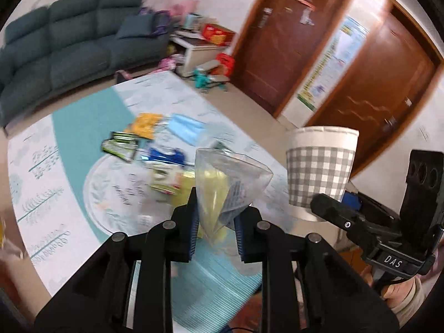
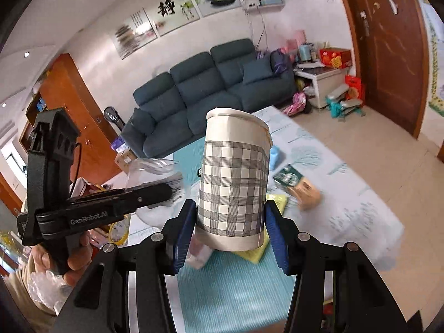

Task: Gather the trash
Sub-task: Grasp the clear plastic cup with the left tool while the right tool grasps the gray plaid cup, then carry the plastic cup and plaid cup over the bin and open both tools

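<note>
A living-room floor mat point(image 1: 83, 127) is lying strewn with litter as two hand-held tools are carrying trash above it. At nine o'clock in the left wrist view, green snack wrappers point(image 1: 120, 144) and a yellow packet point(image 1: 145, 125) are sitting on the mat, with a blue face mask point(image 1: 186, 129) just beside them toward twelve o'clock. At centre, the left tool point(image 1: 215, 226) is clamping its pads together on a clear plastic bag point(image 1: 230, 177); something yellow is showing inside the bag, though what it is cannot be told. At three o'clock, the right tool point(image 2: 231, 233) is gripping a paper cup point(image 2: 234, 180) with a grey checked band, its pads pressing on the cup's lower sides. The cup is standing nearly upright, mouth toward twelve o'clock, and its inside is hidden. A person's hand point(image 2: 79, 252) is holding the left tool's handle at eight o'clock in the right wrist view. A teal sofa point(image 2: 211, 83) is standing against the far wall.
</note>
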